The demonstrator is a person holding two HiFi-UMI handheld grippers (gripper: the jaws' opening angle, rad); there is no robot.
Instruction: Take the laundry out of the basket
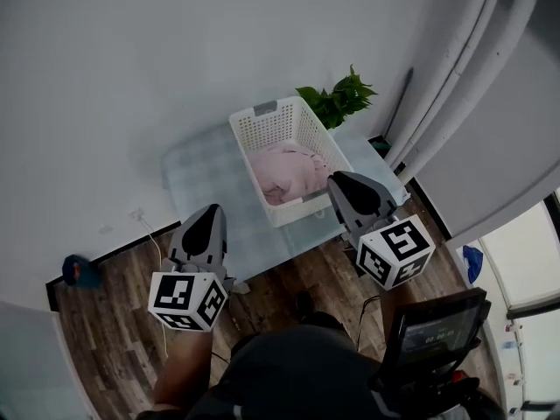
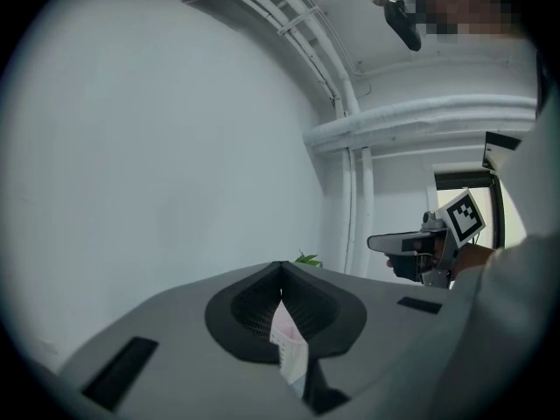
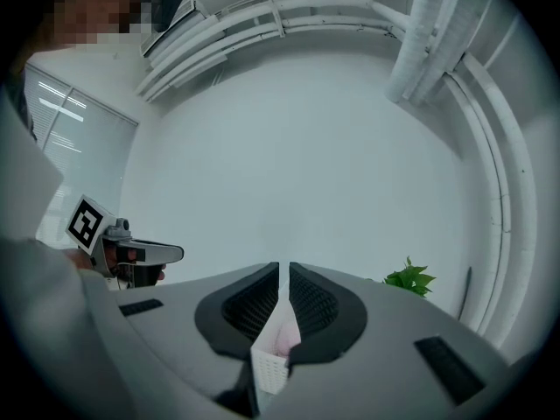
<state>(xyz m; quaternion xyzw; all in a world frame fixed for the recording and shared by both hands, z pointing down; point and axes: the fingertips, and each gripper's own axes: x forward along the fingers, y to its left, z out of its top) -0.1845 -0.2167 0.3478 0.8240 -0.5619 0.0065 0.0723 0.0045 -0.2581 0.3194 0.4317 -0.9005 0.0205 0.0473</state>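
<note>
Bare indoor room, more a test space or office than a lived-in home. Plain white walls (image 1: 131,68), wood-look plank floor (image 1: 105,322), exposed white pipes (image 3: 422,33) running up the wall and along the ceiling. Sparse furnishing: low table (image 1: 201,178) under a pale checked cloth, white basket (image 1: 254,116), potted plant (image 1: 337,99), slatted window (image 3: 70,138).

Basket: white perforated plastic laundry basket (image 1: 278,131), lattice walls, slight sheen.
Laundry: pink cloth laundry (image 1: 289,171), soft, crumpled, matt.
Floor: brown wood-plank floor (image 1: 114,322), grained, low sheen.
Grippers: left gripper (image 1: 212,210) and right gripper (image 1: 334,179), smooth matt grey plastic shells; inner jaw faces black, ribbed.
Wall: white wall (image 1: 131,59), smooth, matt.
</note>
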